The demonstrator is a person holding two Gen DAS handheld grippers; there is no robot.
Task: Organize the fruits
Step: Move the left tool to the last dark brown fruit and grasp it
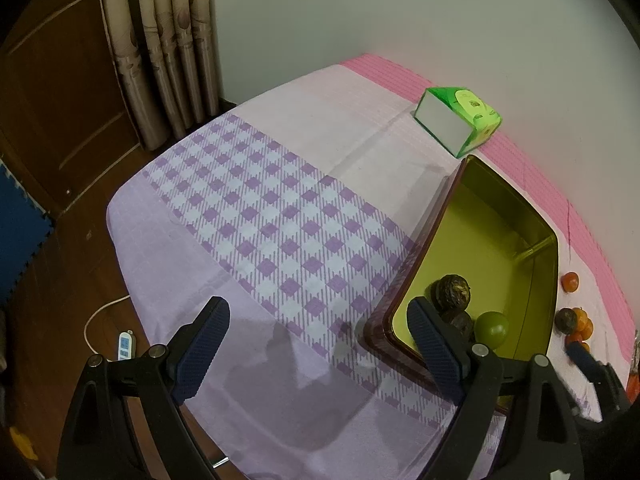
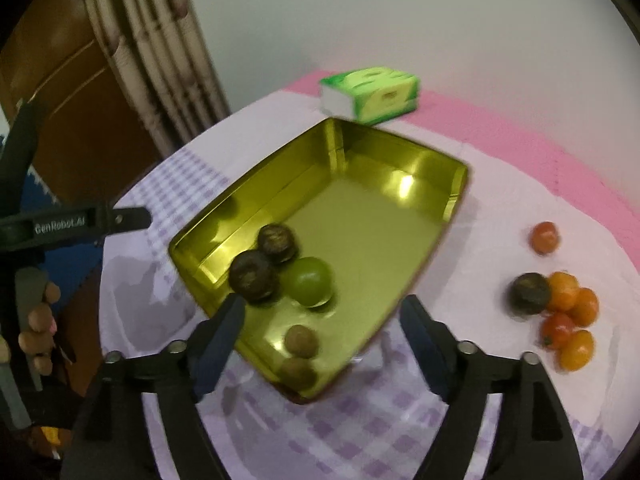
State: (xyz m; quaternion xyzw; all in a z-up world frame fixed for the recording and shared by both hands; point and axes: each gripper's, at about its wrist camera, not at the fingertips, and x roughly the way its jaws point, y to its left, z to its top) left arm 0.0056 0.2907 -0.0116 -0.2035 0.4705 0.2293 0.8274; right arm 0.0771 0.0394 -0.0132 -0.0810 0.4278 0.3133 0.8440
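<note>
A gold tin tray (image 2: 400,232) sits on the checked tablecloth; in the left wrist view its rim (image 1: 424,232) is at the right. Inside lie two dark wrinkled fruits (image 2: 254,276), a green lime (image 2: 310,286) and a small brown fruit (image 2: 302,340). Right of the tray lie another dark fruit (image 2: 530,293), several orange and red small fruits (image 2: 572,312) and a lone red one (image 2: 544,236). My right gripper (image 2: 324,344) is open and empty above the tray's near end. My left gripper (image 1: 320,350) is open and empty over the cloth, left of the tray.
A green tissue pack (image 2: 370,94) lies behind the tray near the wall. The table's left edge (image 1: 120,240) drops to a wooden floor with a white power strip (image 1: 126,344). Curtains (image 1: 160,48) hang at the back left.
</note>
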